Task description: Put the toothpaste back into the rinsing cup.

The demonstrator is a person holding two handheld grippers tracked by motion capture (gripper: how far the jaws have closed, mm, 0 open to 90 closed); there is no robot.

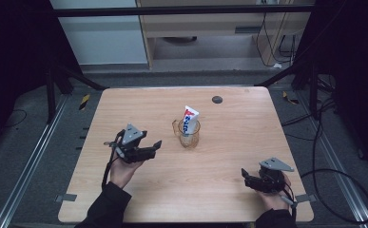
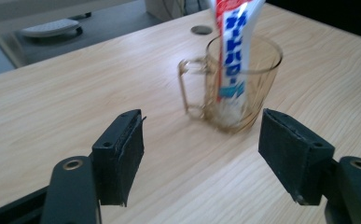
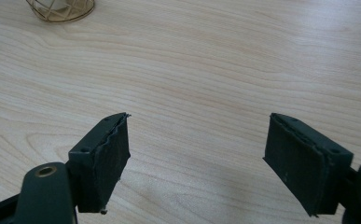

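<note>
- Fingers (image 2: 122, 154) of the left gripper (image 1: 143, 151) stand wide apart with nothing between them, and they point toward the glass mug (image 1: 189, 133) from just to its left.
- Toothpaste tube (image 1: 188, 121), white with red and blue print, stands in that mug, cap end down at the bottom and flat crimped end leaning up over the far rim; the mug wall is what props it, so it stays tilted rather than falling flat.
- Mug and tube sit close to the middle of the worktop (image 1: 229, 156), a little toward the far side, with the mug's handle turned toward the left, as the left gripper view (image 2: 187, 88) shows it.
- With its fingers parted and clear of the glass, the left gripper looks to me as though its part with the tube is finished, not as though it is about to grasp.
- Right gripper (image 1: 249, 179) rests at the near right corner, well apart from the mug, its fingers (image 3: 106, 158) also spread wide over bare wood; I judge it idle, kept out of the way.
- Count: one mug, one tube, two grippers, each carried in one hand, dark sleeves entering from the near edge.
- One small dark round grommet (image 1: 217, 99) lies in the worktop beyond the mug, toward the far edge.
</note>
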